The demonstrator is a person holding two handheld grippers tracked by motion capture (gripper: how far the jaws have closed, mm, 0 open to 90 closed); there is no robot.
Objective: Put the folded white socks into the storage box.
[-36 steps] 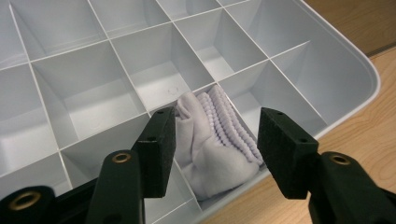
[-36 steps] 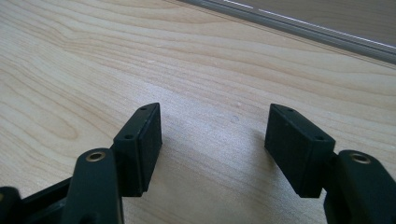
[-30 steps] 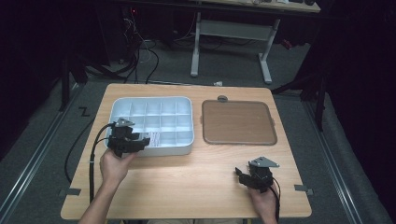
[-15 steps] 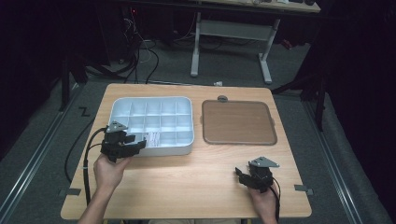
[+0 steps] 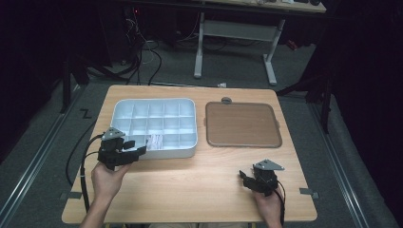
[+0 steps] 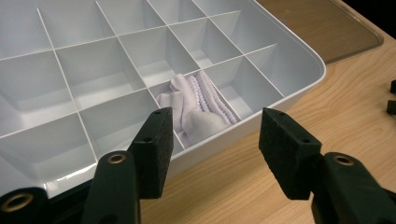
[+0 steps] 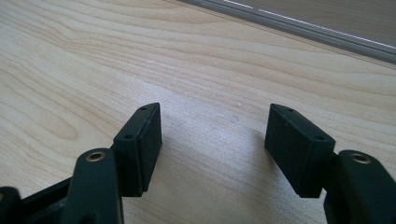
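While the left gripper [image 5: 138, 153] hangs at the lower left of the high view, just off the near edge of the white tray [image 5: 123, 105], its jaws stand wide apart with nothing between them, and they have just been opening a little further. In the left gripper view [image 6: 212, 144] a crumpled pale lilac cloth [image 6: 196, 109] lies in a compartment of the tray's [image 6: 299, 56] front row, near the middle of the frame and just beyond the gap between the jaws. In the high view the cloth [image 5: 155, 140] sits low in the tray, right of the left gripper. The right gripper [image 5: 244, 179] rests at the lower right over bare table [image 5: 190, 185], jaws apart and empty. A brown lid [image 5: 242, 124] lies right of the tray.
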